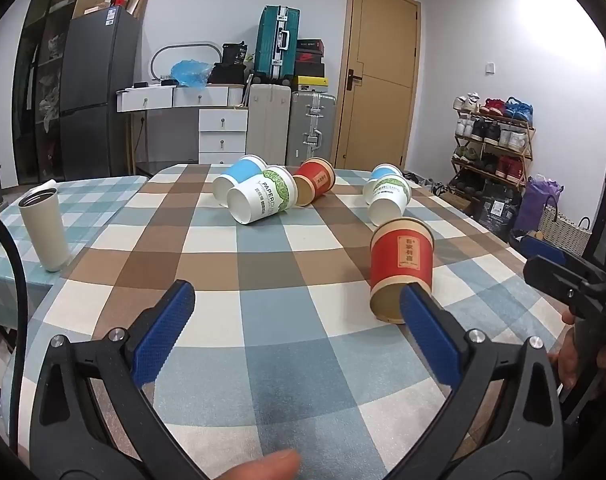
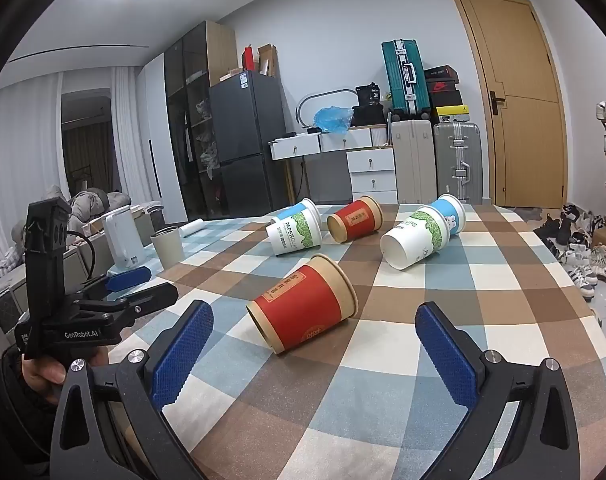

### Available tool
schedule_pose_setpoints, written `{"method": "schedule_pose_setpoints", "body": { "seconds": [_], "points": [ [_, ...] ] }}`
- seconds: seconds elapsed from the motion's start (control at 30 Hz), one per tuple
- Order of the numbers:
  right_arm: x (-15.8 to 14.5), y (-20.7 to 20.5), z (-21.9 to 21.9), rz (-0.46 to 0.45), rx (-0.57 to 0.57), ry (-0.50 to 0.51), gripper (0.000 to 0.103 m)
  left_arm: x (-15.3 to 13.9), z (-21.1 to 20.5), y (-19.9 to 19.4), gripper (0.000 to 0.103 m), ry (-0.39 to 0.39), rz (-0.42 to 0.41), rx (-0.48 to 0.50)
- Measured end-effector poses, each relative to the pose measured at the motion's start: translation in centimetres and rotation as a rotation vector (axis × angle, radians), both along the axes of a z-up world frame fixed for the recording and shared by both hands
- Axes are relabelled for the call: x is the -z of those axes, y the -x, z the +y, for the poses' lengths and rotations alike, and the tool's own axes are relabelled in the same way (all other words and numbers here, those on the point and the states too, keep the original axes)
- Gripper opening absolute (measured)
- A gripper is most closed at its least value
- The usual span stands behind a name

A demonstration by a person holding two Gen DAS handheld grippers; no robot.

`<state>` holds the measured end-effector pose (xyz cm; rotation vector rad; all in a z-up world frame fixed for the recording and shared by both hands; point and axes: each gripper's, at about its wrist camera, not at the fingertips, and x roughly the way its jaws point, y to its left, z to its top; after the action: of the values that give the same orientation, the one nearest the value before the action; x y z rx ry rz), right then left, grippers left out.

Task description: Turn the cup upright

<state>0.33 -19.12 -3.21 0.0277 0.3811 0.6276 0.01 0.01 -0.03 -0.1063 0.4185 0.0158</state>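
The nearest red paper cup (image 2: pixel 303 304) lay on its side on the checked worktop (image 2: pixel 383 380), just ahead of the right gripper (image 2: pixel 315 344); both grippers' fingers were spread and empty. Approach was judged under way; closing across the cup's wall was called for next

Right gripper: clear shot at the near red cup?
Probably yes. The right gripper is open, with the near red cup lying on its side just ahead, roughly between its fingers. Nothing lies between them; the other cups sit farther back.
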Motion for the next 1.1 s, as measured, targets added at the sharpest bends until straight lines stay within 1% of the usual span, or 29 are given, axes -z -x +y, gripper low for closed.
{"method": "schedule_pose_setpoints", "body": {
  "seconds": [0.3,0.33,1.1],
  "points": [
    [-0.04,0.08,-0.01,-0.004,0.002,-0.002,0.103,0.06,-0.63,0.00,0.102,-0.020,-0.001,0.006],
    [0.02,-0.06,-0.01,-0.002,0.000,-0.002,0.103,-0.01,0.02,0.00,0.102,0.002,0.000,-0.001],
    [-0.04,0.11,-0.06,-0.002,0.000,-0.002,0.103,0.00,-0.02,-0.09,0.102,-0.002,-0.002,0.000]
  ]
}}
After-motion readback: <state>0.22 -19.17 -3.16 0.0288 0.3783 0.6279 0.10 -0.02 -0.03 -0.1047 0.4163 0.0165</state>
